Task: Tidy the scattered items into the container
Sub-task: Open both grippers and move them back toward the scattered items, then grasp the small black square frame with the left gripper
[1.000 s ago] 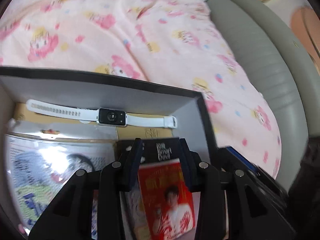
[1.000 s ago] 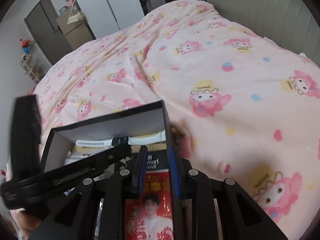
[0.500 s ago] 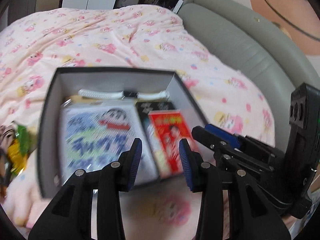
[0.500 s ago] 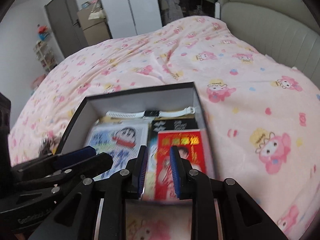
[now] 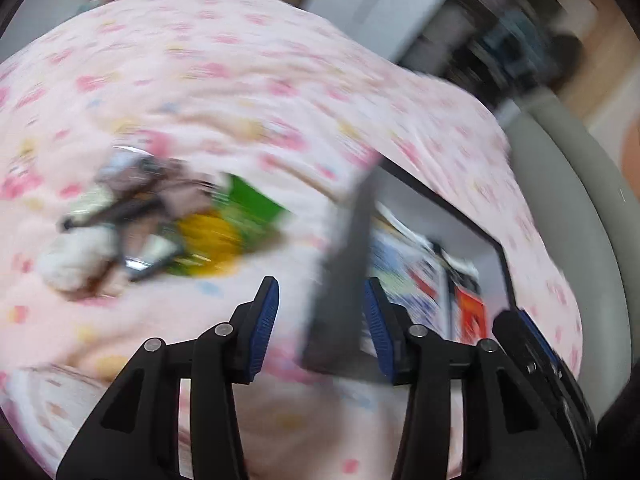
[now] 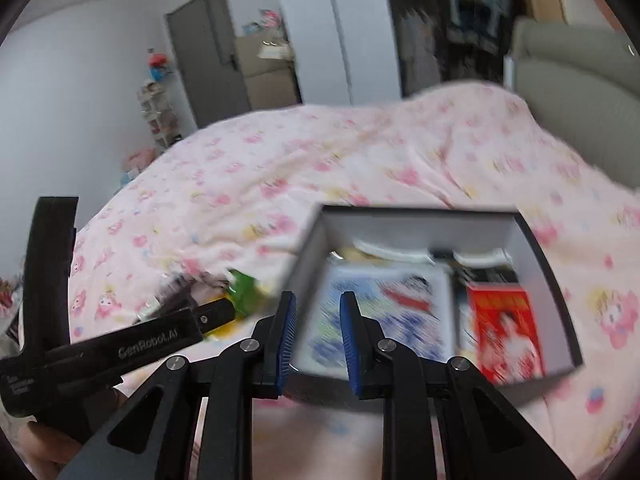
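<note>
Bedding, a pink quilt [image 6: 360,152], carries the box [image 6: 400,224]. My left gripper [image 5: 318,322] and right gripper [image 6: 318,336] gape empty. Only my right view shows the door [image 6: 204,52] behind the box.

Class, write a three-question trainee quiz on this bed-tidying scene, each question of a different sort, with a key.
1. True or false: the left gripper holds an item.
2. The red packet lies in the box's: A) left side B) right side C) outside it.
3. Fill in: the green packet lies on the ____.

Key: 1 false; 2 B; 3 blanket.
</note>
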Demonstrator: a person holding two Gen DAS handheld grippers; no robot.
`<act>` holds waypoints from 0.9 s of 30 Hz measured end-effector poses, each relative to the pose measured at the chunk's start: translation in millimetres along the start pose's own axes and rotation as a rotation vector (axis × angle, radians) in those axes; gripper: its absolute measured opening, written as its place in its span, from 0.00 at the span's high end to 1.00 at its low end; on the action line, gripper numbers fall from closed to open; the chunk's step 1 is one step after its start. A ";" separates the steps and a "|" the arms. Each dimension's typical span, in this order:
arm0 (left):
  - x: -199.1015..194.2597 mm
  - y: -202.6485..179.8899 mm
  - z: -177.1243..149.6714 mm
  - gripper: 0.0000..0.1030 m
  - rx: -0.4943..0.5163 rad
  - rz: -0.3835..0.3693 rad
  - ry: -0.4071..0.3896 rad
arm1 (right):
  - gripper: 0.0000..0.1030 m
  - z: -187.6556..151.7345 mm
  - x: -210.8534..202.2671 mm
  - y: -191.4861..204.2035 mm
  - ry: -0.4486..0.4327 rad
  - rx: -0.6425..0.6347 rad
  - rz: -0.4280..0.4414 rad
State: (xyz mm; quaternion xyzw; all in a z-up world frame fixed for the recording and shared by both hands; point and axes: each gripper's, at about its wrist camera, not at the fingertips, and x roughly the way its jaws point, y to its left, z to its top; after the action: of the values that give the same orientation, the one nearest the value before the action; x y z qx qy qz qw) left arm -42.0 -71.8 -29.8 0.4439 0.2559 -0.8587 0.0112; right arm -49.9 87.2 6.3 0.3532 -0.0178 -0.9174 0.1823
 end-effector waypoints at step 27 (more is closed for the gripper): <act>79.5 173.8 48.0 0.61 -0.536 -0.022 0.253 | 0.88 -17.6 213.7 122.8 0.485 -0.087 0.257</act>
State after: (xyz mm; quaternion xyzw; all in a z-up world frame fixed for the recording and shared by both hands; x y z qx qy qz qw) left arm -83.6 -227.8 -142.8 0.5257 0.4777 -0.6985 0.0868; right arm -145.0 -99.8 -124.3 0.5491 0.0209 -0.7754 0.3110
